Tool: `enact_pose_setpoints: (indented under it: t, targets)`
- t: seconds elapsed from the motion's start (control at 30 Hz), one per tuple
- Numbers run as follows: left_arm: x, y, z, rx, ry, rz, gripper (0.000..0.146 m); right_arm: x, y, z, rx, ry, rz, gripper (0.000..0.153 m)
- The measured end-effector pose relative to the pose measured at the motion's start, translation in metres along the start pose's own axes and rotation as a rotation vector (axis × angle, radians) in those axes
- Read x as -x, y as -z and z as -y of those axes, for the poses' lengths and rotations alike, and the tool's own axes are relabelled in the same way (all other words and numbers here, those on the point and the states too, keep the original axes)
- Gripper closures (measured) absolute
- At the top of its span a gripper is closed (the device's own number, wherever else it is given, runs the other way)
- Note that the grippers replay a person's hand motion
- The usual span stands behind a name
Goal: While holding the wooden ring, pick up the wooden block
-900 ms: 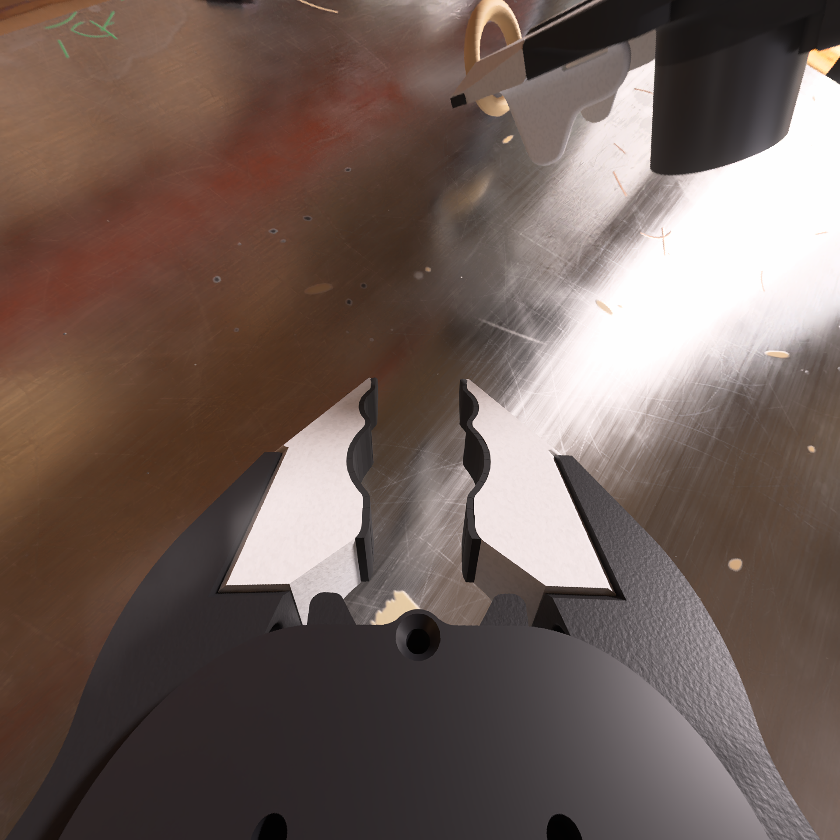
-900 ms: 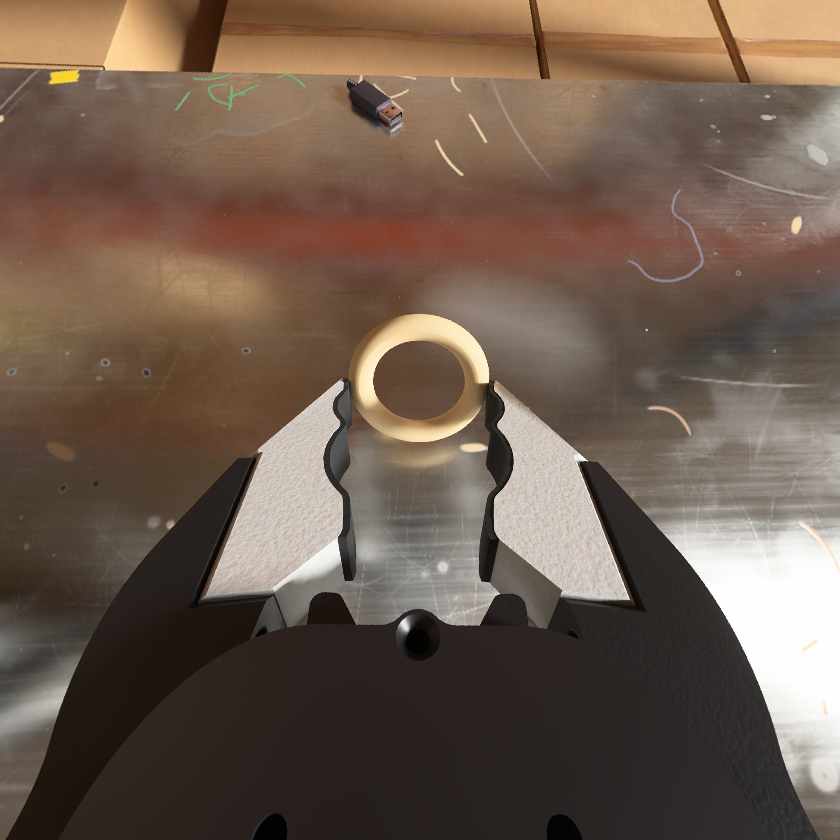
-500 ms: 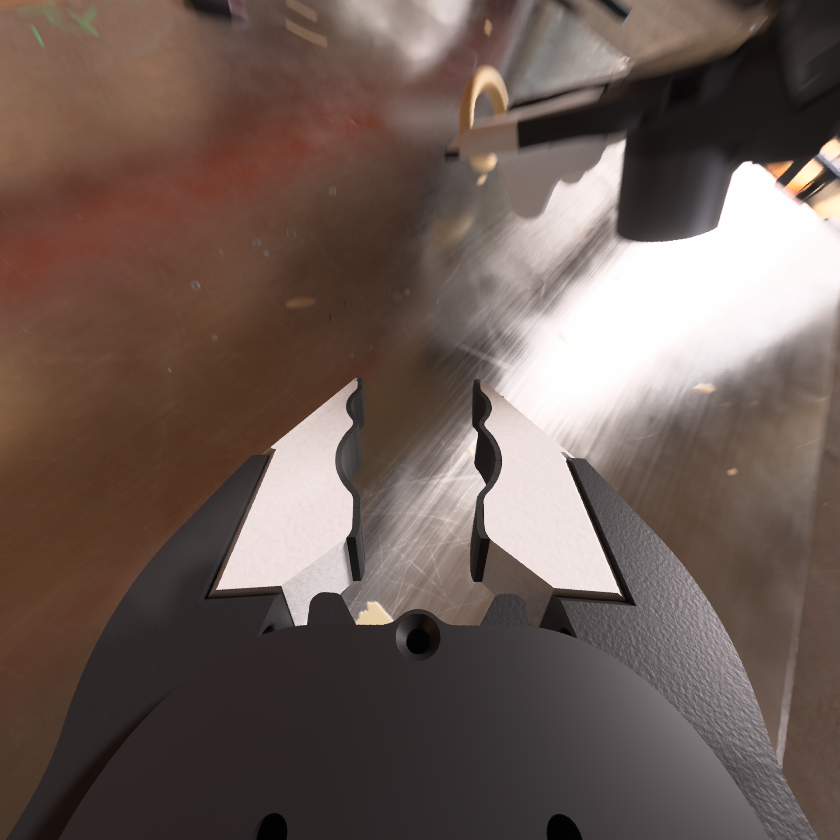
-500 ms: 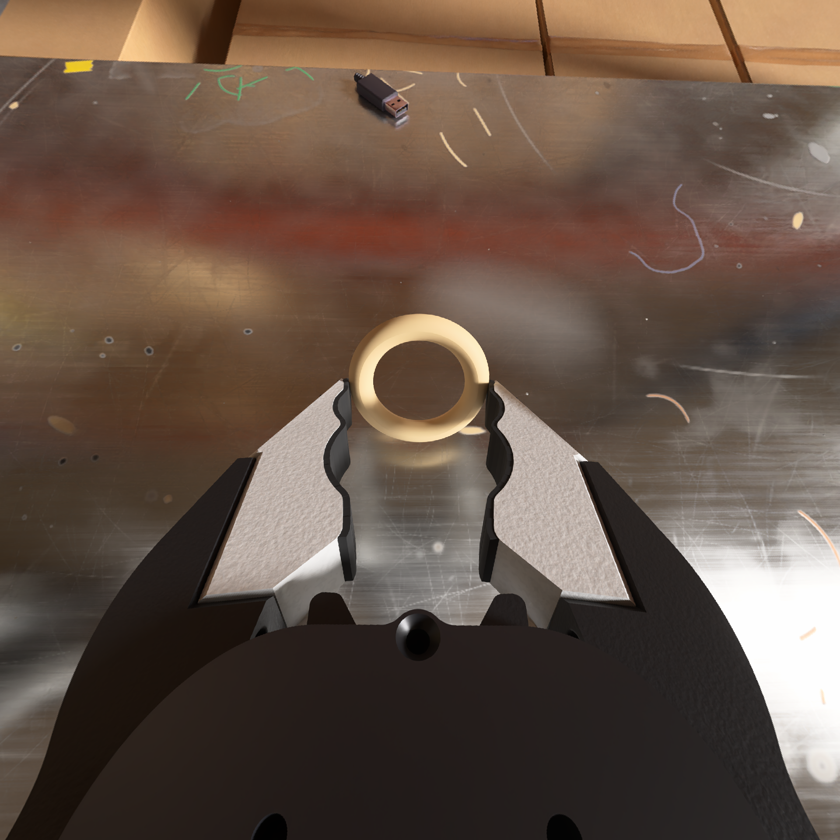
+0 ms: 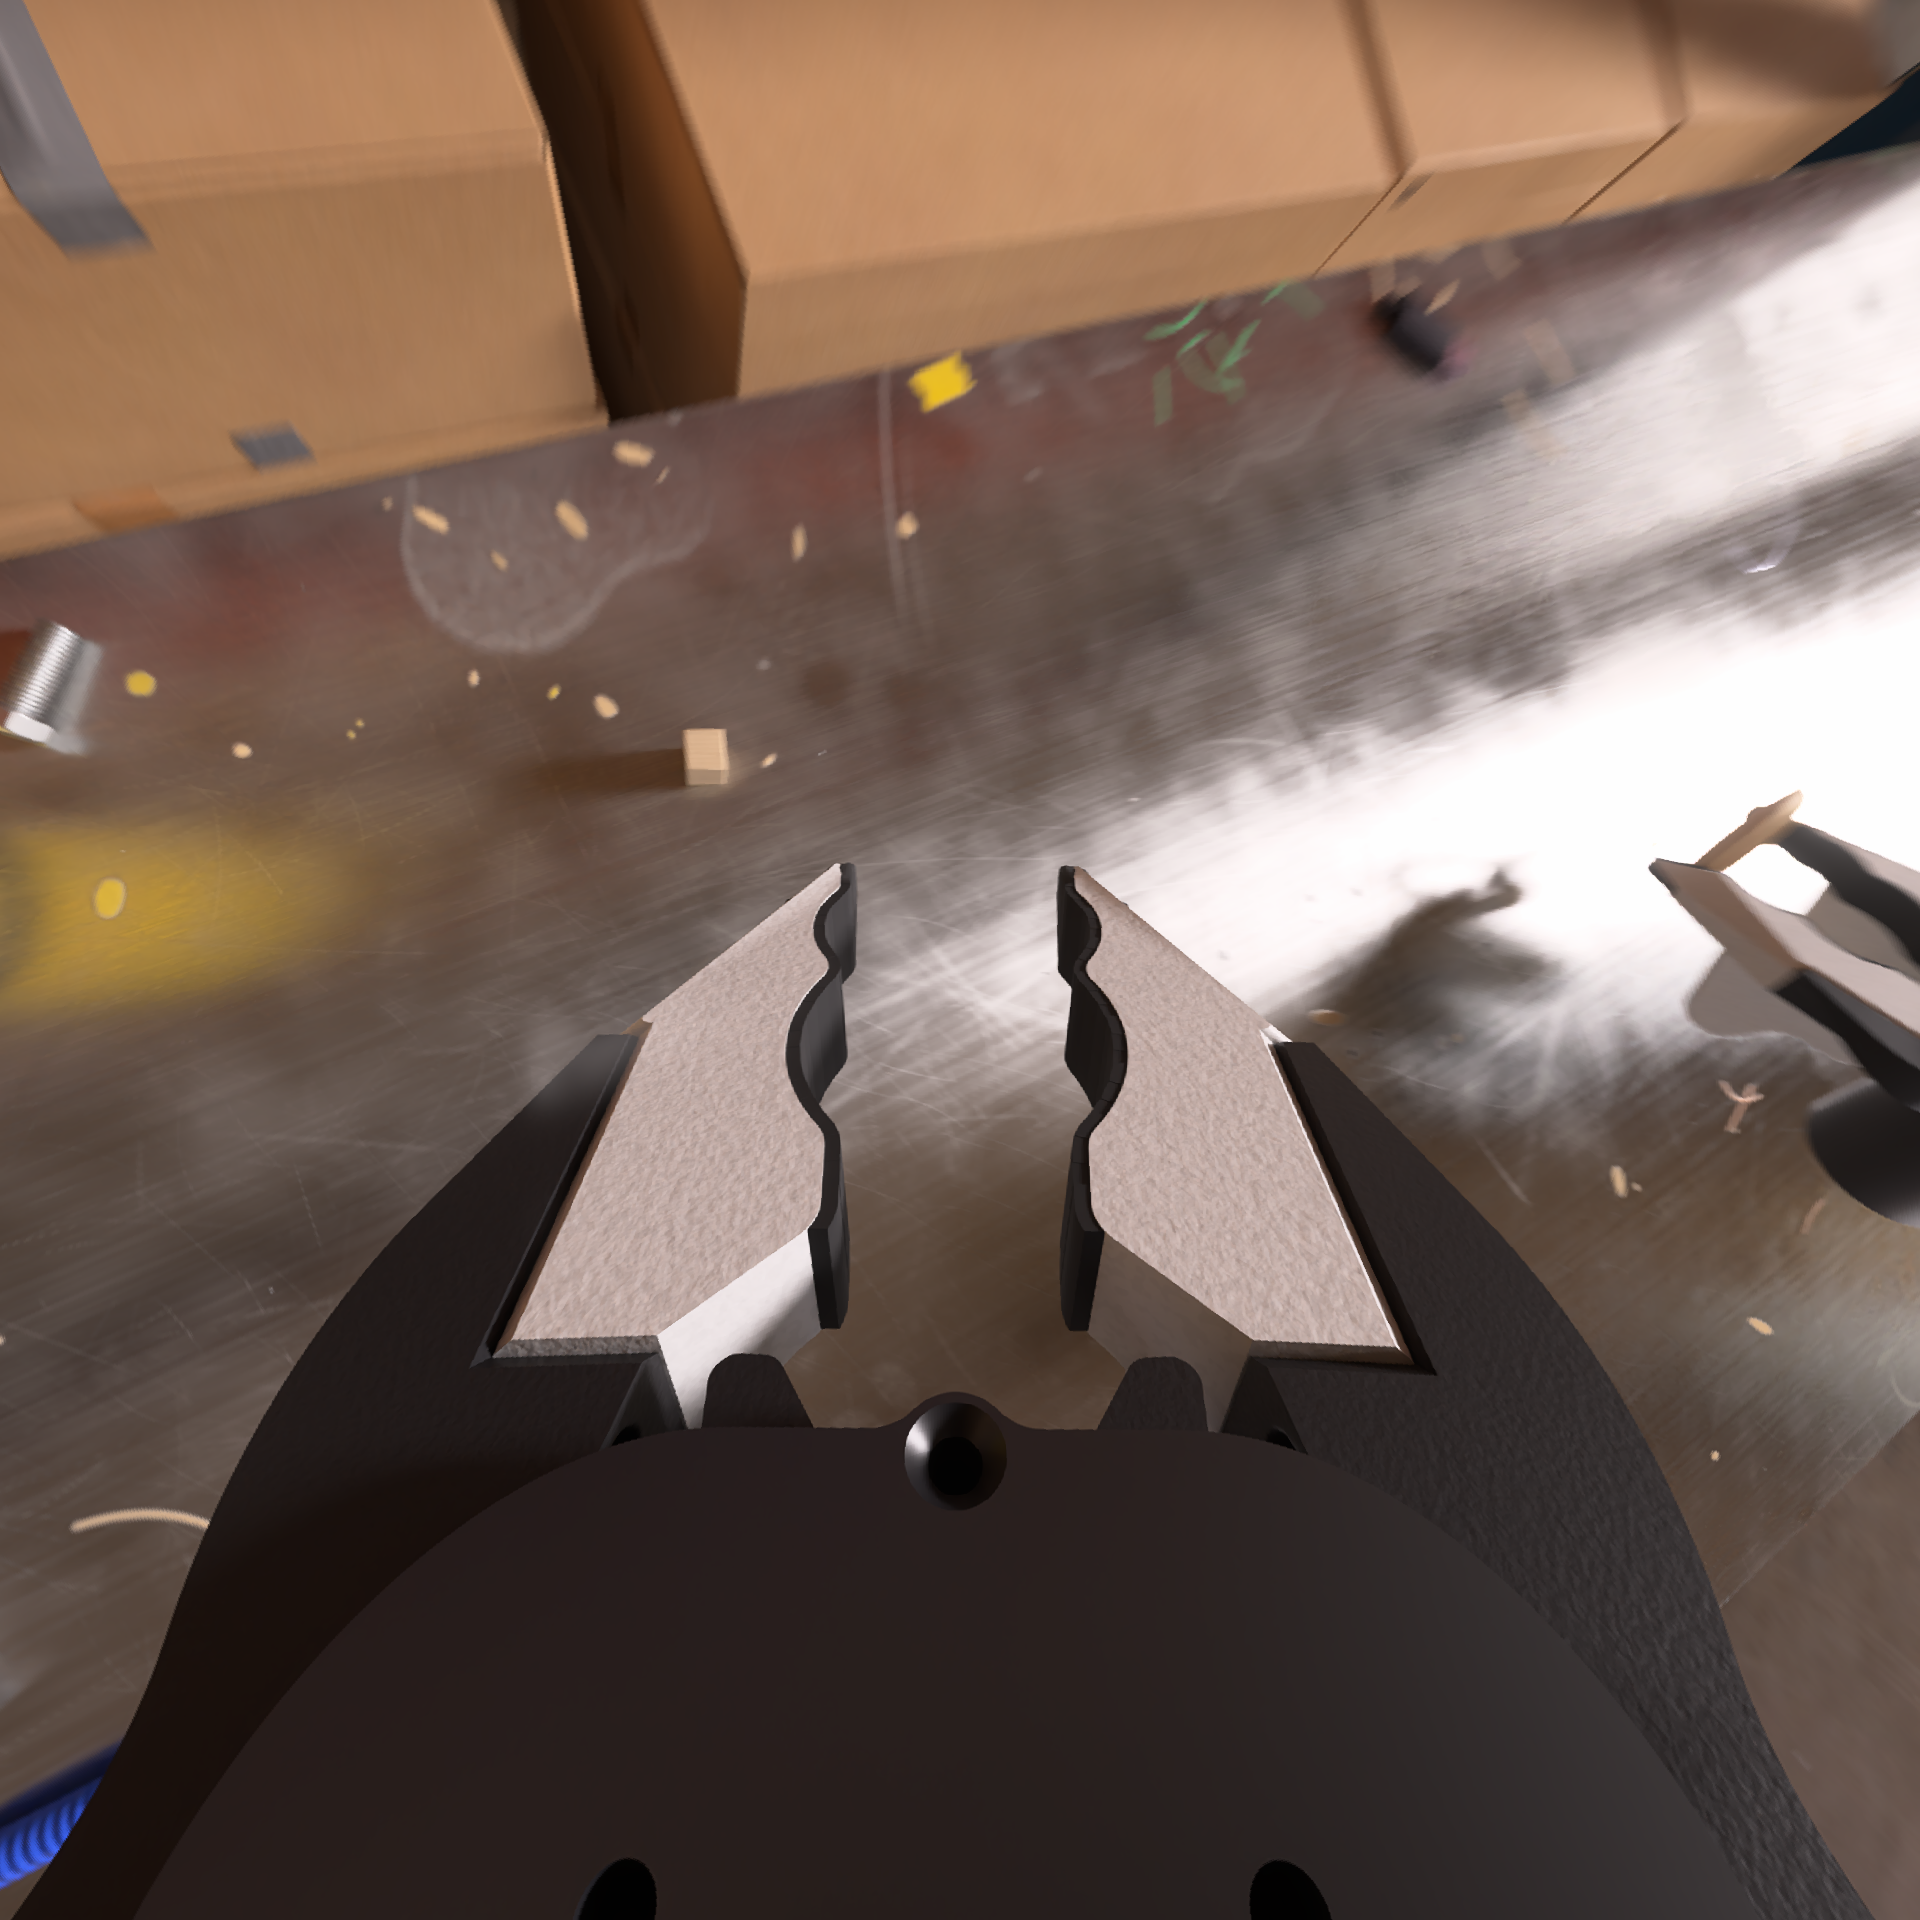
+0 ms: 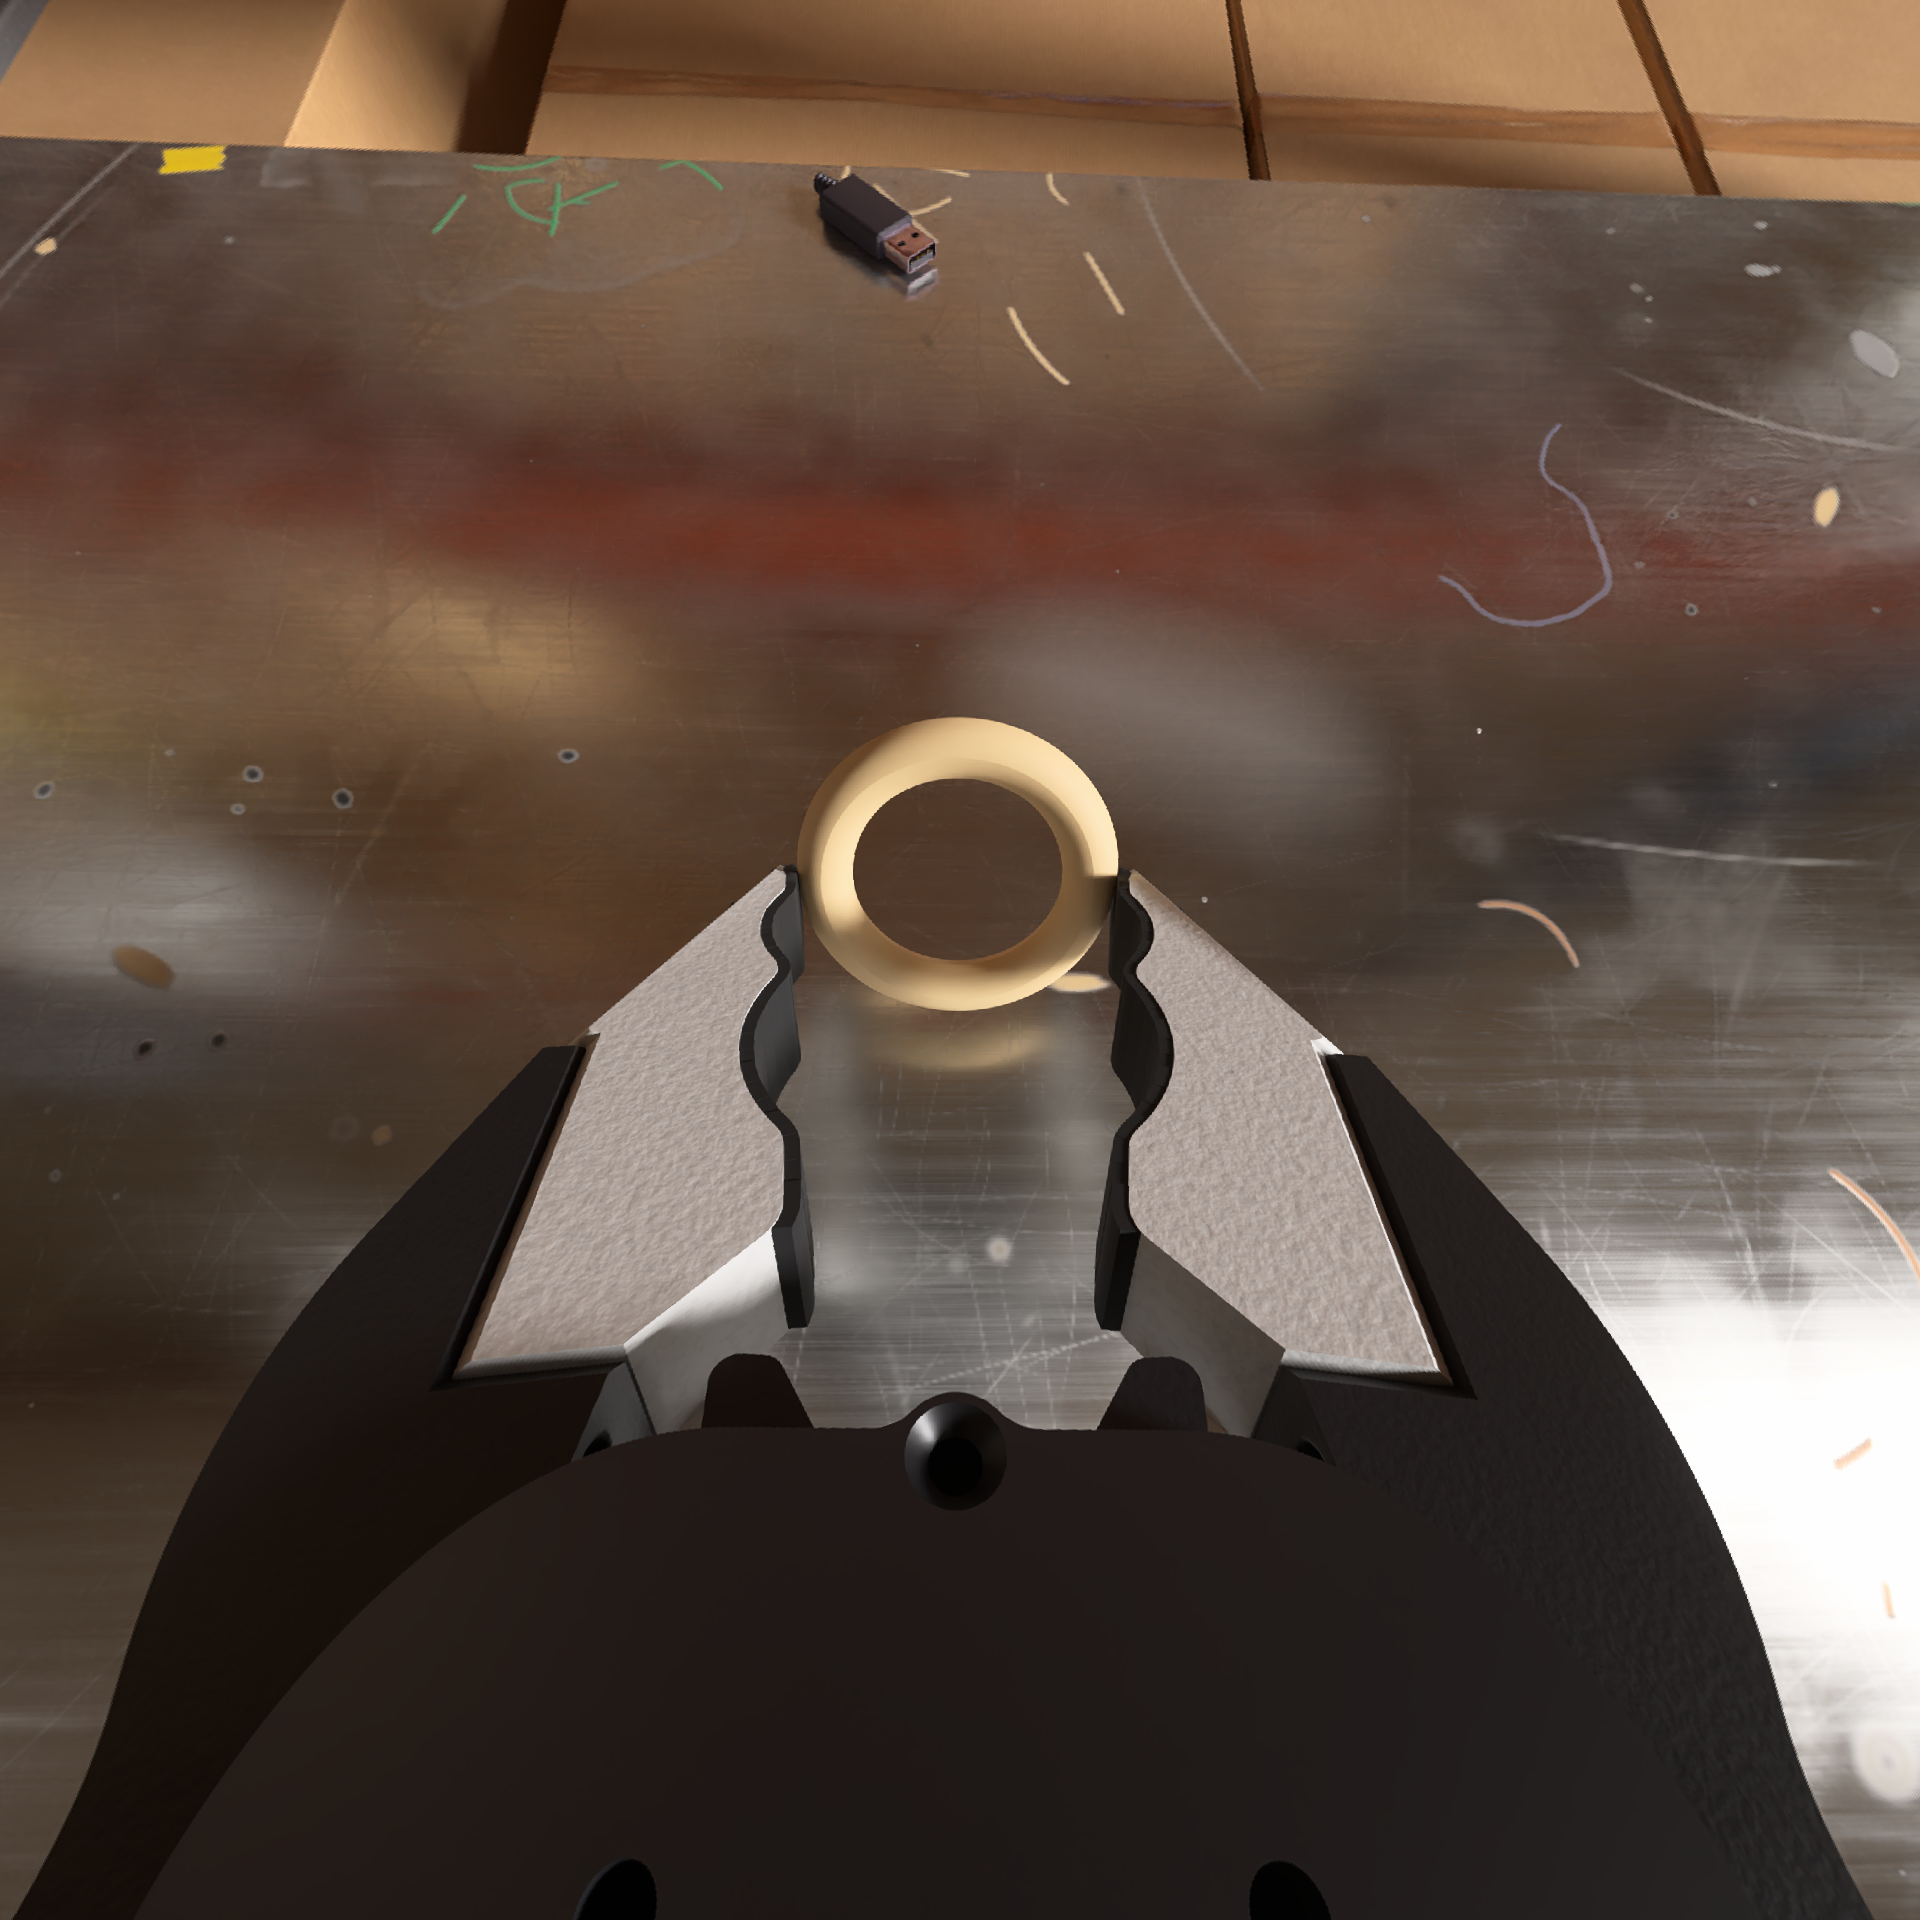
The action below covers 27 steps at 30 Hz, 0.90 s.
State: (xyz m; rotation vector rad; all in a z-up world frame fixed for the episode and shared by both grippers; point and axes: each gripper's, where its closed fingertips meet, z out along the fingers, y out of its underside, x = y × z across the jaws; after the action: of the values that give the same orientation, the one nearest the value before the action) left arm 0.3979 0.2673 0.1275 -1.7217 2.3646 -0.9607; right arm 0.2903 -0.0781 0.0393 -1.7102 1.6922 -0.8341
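Observation:
My right gripper (image 6: 956,894) is shut on the pale wooden ring (image 6: 956,771), held flat between its fingertips above the metal table (image 6: 416,520). The right gripper also shows at the right edge of the left wrist view (image 5: 1714,862), with a sliver of the ring (image 5: 1756,831) at its tips. A small pale wooden block (image 5: 705,755) lies on the table ahead of my left gripper (image 5: 956,914) and a little to its left. The left gripper is open and empty, well short of the block.
Cardboard boxes (image 5: 935,156) stand along the table's far edge. A metal threaded bolt (image 5: 47,686) lies at the far left. A black USB plug (image 6: 878,229) lies near the far edge, blurred in the left wrist view (image 5: 1413,327). Wood chips and scratches litter the metal surface. A blue hose (image 5: 42,1839) shows bottom left.
My left gripper has swung round to the left and opened a little wider; the block and boxes have come into view and the right gripper has slid to the right edge. The right gripper holds almost still.

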Motion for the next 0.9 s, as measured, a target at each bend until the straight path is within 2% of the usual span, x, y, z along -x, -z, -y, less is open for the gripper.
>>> enact_pose_setpoints:
  t: [0.13,0.27,0.6,0.83,0.9]
  targets:
    - [0.038,-0.054,-0.009,0.197,0.049,0.047,0.112,0.0,0.0,0.0,-0.004,0.002,-0.001,0.093]
    - [0.055,-0.078,-0.012,0.261,0.044,0.108,0.112,0.001,0.0,0.0,-0.007,0.002,-0.001,0.093]
    - [0.071,-0.095,-0.021,0.369,-0.004,0.217,0.113,0.0,0.0,0.0,-0.009,0.001,0.007,0.093]
    - [0.076,-0.1,-0.018,0.372,0.007,0.236,0.122,0.0,0.0,0.0,-0.012,0.001,0.01,0.093]
    - [0.076,-0.1,-0.017,0.376,0.009,0.232,0.131,0.0,0.0,0.0,-0.012,0.001,0.01,0.093]
